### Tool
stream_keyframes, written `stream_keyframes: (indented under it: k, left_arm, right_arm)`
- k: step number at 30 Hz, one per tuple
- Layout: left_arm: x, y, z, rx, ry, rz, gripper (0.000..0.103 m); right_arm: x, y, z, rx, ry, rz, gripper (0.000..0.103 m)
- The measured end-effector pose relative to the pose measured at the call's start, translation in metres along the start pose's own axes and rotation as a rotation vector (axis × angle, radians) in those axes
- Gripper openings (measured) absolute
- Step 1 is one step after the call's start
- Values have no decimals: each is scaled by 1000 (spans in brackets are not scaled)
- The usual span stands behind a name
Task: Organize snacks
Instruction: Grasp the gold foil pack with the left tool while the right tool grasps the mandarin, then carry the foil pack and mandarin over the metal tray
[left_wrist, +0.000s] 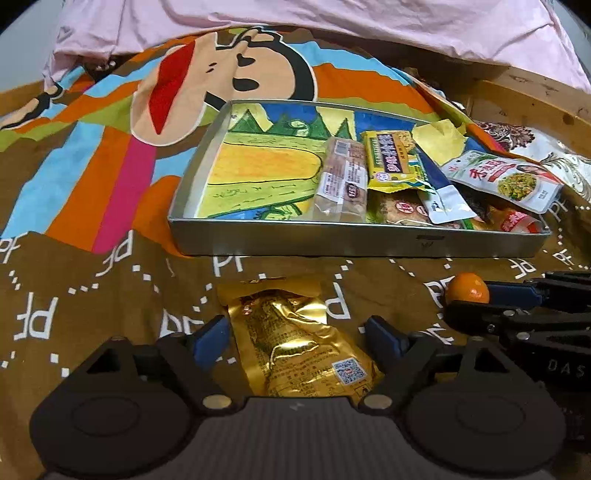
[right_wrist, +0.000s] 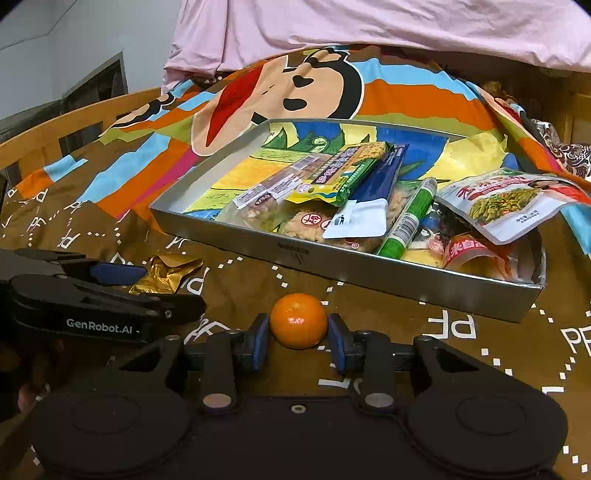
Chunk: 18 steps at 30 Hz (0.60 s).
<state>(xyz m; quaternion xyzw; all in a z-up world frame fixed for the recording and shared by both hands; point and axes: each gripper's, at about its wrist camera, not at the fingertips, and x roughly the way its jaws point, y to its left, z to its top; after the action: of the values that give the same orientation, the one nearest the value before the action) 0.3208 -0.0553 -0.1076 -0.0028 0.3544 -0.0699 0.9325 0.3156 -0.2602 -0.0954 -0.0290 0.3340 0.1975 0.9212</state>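
Your right gripper (right_wrist: 298, 341) clenches the mandarin (right_wrist: 298, 320) at lower centre. Your left gripper (left_wrist: 298, 338) straddles the gold packet (left_wrist: 295, 339), pads not touching. The tray's (right_wrist: 332, 267) near wall stands just beyond, with bare blanket (right_wrist: 461, 350) to the right.

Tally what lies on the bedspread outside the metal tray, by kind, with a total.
Crinkled gold foil snack packet: 1
Small round orange mandarin: 1
Total: 2

Both lie in front of the shallow metal tray, which holds the other snacks.
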Motion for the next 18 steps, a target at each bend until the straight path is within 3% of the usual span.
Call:
stream_keyframes:
  k: [6, 11, 18]
  left_arm:
    - [-3, 1, -1, -14, -5, 18, 72]
    - [-7, 13, 0, -79, -12, -15, 66]
    - [-18, 20, -1, -165, -85, -49, 63]
  right_arm:
    - [2, 6, 1, -30, -5, 5, 36]
    - [5, 13, 2, -57, -12, 4, 36]
    - [3, 25, 2, -116, -45, -4, 36]
